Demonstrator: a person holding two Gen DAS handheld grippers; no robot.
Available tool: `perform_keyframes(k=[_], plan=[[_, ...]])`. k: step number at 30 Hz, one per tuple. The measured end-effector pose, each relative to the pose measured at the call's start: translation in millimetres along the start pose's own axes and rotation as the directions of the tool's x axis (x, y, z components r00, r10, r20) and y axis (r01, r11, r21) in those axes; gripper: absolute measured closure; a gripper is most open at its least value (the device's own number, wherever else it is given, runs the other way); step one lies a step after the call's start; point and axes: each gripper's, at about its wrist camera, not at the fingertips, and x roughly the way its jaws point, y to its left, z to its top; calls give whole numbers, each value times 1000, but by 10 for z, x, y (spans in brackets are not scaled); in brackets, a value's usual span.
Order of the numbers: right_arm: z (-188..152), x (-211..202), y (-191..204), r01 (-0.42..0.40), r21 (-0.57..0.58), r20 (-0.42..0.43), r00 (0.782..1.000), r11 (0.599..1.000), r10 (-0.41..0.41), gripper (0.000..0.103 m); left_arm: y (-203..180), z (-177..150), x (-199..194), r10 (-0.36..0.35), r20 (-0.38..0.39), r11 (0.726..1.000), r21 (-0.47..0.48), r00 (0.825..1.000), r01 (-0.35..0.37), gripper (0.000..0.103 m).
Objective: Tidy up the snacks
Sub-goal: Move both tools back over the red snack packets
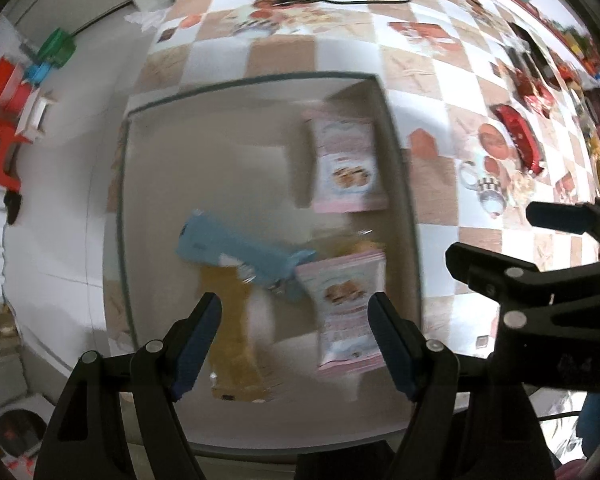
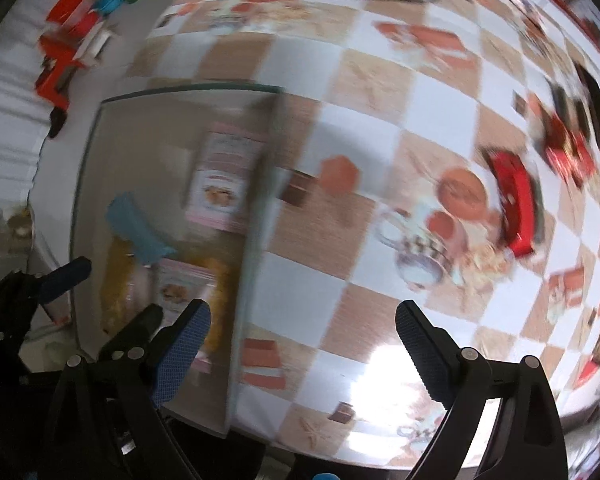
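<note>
From my left wrist, my left claw (image 1: 296, 344) hangs released over the white tray (image 1: 118, 208), nothing between its pads. Inside lie two pink snack packets (image 1: 344, 164), a blue packet (image 1: 240, 252) and a yellow one (image 1: 236, 332).

From my right wrist, my right claw (image 2: 304, 348) is spread wide and empty over the checkered counter (image 2: 340, 272), beside the tray. Only here a red wrapped snack (image 2: 516, 204) shows clearly.

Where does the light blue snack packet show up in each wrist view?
Left wrist view: the light blue packet lies slanted at centre, inside the box.
Right wrist view: same packet at left of centre, in the box.
Shared landmark: the pink cookie packet by the box's right wall.
</note>
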Motion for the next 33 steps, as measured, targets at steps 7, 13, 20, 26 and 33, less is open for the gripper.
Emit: perform_keyframes(k=[7, 13, 20, 26, 33], plan=[[-137, -73, -594, 5, 124, 11, 1000, 992, -6, 8, -423, 142, -93, 8, 26, 996, 91, 1000, -11, 24], [-266, -157, -1063, -3, 205, 28, 1000, 979, -3, 0, -668, 195, -78, 7, 23, 989, 150, 1000, -10, 24], [-526, -139, -1614, -20, 288, 10, 1000, 957, 18, 0, -972, 292, -47, 11, 2, 978, 208, 1000, -12, 24], [-844, -19, -2141, 9, 376, -43, 999, 927, 8, 0, -1320, 468, -2, -25, -35, 972, 233, 999, 32, 24], [-1237, 187, -2883, 87, 430, -130, 991, 898, -34, 0, -1771, 916, 83, -46, -44, 968, 244, 998, 55, 24]])
